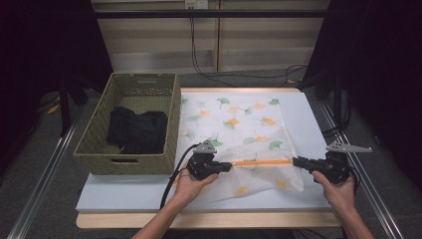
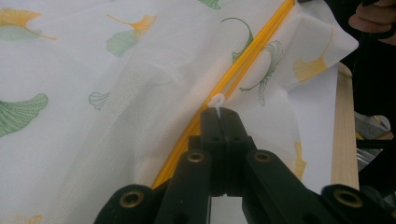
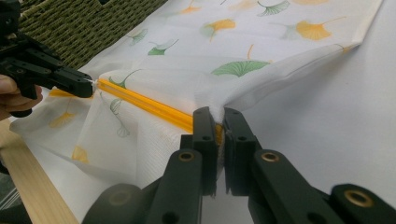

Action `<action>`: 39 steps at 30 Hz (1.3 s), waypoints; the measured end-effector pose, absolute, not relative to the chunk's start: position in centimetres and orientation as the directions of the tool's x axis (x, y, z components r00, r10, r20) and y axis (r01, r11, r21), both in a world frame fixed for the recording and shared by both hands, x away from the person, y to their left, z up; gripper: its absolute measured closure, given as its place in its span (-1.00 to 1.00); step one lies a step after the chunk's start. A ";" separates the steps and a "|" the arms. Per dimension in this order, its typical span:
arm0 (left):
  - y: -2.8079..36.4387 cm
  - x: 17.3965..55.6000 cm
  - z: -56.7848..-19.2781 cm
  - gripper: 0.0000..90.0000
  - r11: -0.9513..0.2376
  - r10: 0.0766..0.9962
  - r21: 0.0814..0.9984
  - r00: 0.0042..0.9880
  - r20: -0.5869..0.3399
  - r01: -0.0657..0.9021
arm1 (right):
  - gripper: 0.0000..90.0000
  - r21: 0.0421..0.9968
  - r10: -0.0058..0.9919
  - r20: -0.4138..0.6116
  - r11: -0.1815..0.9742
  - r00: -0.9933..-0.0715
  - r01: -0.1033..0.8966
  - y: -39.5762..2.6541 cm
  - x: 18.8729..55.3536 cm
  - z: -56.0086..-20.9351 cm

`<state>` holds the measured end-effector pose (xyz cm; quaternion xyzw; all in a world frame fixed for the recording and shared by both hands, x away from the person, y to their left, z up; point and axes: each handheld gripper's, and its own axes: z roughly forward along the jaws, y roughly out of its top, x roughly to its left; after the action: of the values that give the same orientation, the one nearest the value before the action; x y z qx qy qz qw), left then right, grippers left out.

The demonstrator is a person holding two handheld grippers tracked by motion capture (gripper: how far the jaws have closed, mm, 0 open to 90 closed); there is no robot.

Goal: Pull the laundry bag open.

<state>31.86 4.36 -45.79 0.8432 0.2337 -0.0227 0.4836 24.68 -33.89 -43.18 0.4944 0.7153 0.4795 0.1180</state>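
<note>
Your left gripper (image 2: 220, 113) is pinched shut on the little white zipper pull (image 2: 217, 100), and your right gripper (image 3: 219, 122) is clamped on the bag's edge at the far end of the orange zipper (image 1: 261, 162). The leaf-print mesh bag (image 1: 234, 134) lies flat on the table (image 1: 308, 124), right beside the wicker basket (image 1: 97, 149) with dark clothes (image 1: 138, 130) inside.
</note>
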 end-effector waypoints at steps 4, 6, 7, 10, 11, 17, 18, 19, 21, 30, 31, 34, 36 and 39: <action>4.4 31.8 -45.8 1.00 -0.418 0.374 0.805 0.887 -0.271 0.422 | 0.90 0.800 0.822 0.306 0.051 -0.480 0.598 -34.0 24.7 -43.3; 4.3 31.8 -45.8 1.00 -0.431 0.374 0.799 0.889 -0.266 0.420 | 0.90 0.802 0.822 0.305 0.052 -0.482 0.595 -34.0 24.7 -43.3; 4.3 31.7 -45.8 1.00 -0.423 0.372 0.801 0.887 -0.272 0.423 | 0.90 0.799 0.827 0.302 0.052 -0.474 0.599 -34.0 24.7 -43.3; 4.5 31.7 -45.9 1.00 -0.435 0.379 0.797 0.888 -0.261 0.420 | 0.90 0.802 0.830 0.302 0.045 -0.469 0.596 -34.1 24.7 -43.3; 4.7 31.7 -46.0 1.00 -0.436 0.388 0.794 0.885 -0.258 0.423 | 0.90 0.808 0.833 0.297 0.041 -0.466 0.588 -34.3 24.7 -43.3; 5.3 32.0 -46.1 1.00 -0.435 0.408 0.792 0.878 -0.250 0.428 | 0.90 0.811 0.834 0.295 0.039 -0.466 0.583 -34.4 24.6 -43.3; 5.3 32.0 -46.1 1.00 -0.430 0.405 0.794 0.878 -0.255 0.429 | 0.90 0.812 0.835 0.295 0.037 -0.465 0.582 -34.3 24.7 -43.3; 5.3 32.0 -46.1 1.00 -0.430 0.404 0.793 0.878 -0.257 0.431 | 0.90 0.810 0.831 0.301 0.037 -0.468 0.585 -34.4 24.7 -43.3; 5.3 31.9 -46.0 1.00 -0.440 0.399 0.792 0.882 -0.249 0.423 | 0.90 0.811 0.832 0.302 0.033 -0.465 0.584 -34.4 24.6 -43.2; 5.7 31.8 -45.5 1.00 -0.427 0.393 0.801 0.884 -0.254 0.420 | 0.90 0.812 0.832 0.297 0.037 -0.468 0.582 -34.3 24.6 -43.3; 5.6 31.8 -45.6 1.00 -0.431 0.393 0.798 0.884 -0.253 0.421 | 0.90 0.811 0.834 0.296 0.038 -0.466 0.584 -34.3 24.6 -43.2; 5.7 31.7 -45.6 1.00 -0.433 0.393 0.797 0.884 -0.254 0.421 | 0.90 0.811 0.834 0.297 0.037 -0.466 0.584 -34.3 24.7 -43.2; 5.8 31.8 -45.7 1.00 -0.438 0.393 0.794 0.884 -0.254 0.423 | 0.90 0.809 0.836 0.296 0.038 -0.462 0.587 -34.3 24.6 -43.2; 6.0 31.6 -45.7 1.00 -0.440 0.404 0.790 0.880 -0.250 0.427 | 0.90 0.809 0.836 0.299 0.034 -0.461 0.587 -34.5 24.7 -43.3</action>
<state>31.64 5.95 -45.69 0.8485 0.2447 -0.0120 0.4690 24.65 -34.55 -43.30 0.5027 0.7073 0.4798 0.1297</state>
